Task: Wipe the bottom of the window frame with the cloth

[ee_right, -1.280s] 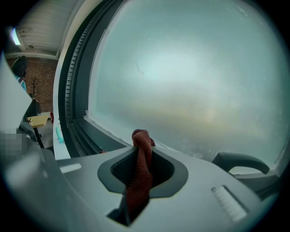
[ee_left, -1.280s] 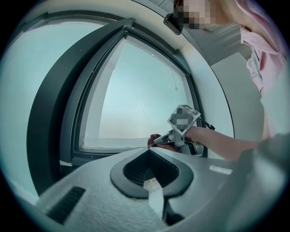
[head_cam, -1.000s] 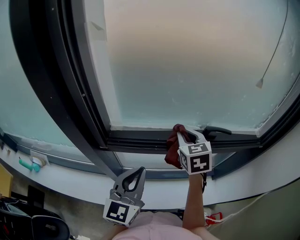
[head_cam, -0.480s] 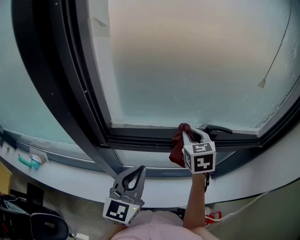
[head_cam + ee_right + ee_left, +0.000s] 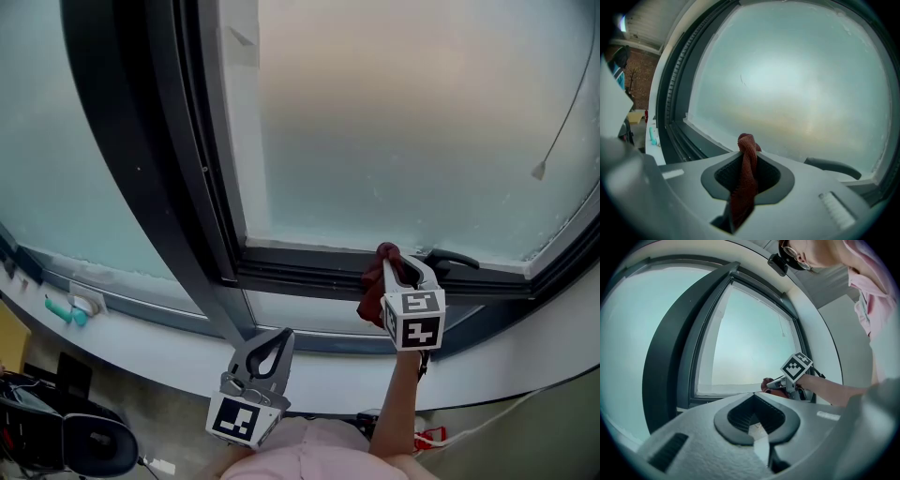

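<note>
A dark red cloth [image 5: 374,289] is bunched between the jaws of my right gripper [image 5: 397,266], which is shut on it. The cloth's tip [image 5: 746,140] presses against the dark bottom window frame [image 5: 305,269], just under the frosted pane. In the right gripper view the cloth [image 5: 744,185] hangs twisted through the right gripper [image 5: 748,158]. My left gripper [image 5: 277,337] hangs lower and to the left, below the sill, shut with nothing in it. From the left gripper view, the left gripper [image 5: 754,398] looks toward the right gripper [image 5: 780,383] and the cloth [image 5: 768,383].
A black window handle [image 5: 453,259] lies on the frame just right of the cloth. A thick dark mullion [image 5: 150,159] runs diagonally at the left. A white sill [image 5: 169,352] curves below. A teal object [image 5: 64,310] lies on the sill's far left. A cord [image 5: 562,103] hangs at the right.
My right gripper and the cloth have slid a little to the right along the bottom frame, nearer the handle. The head view has shifted. The left gripper has stayed put.
</note>
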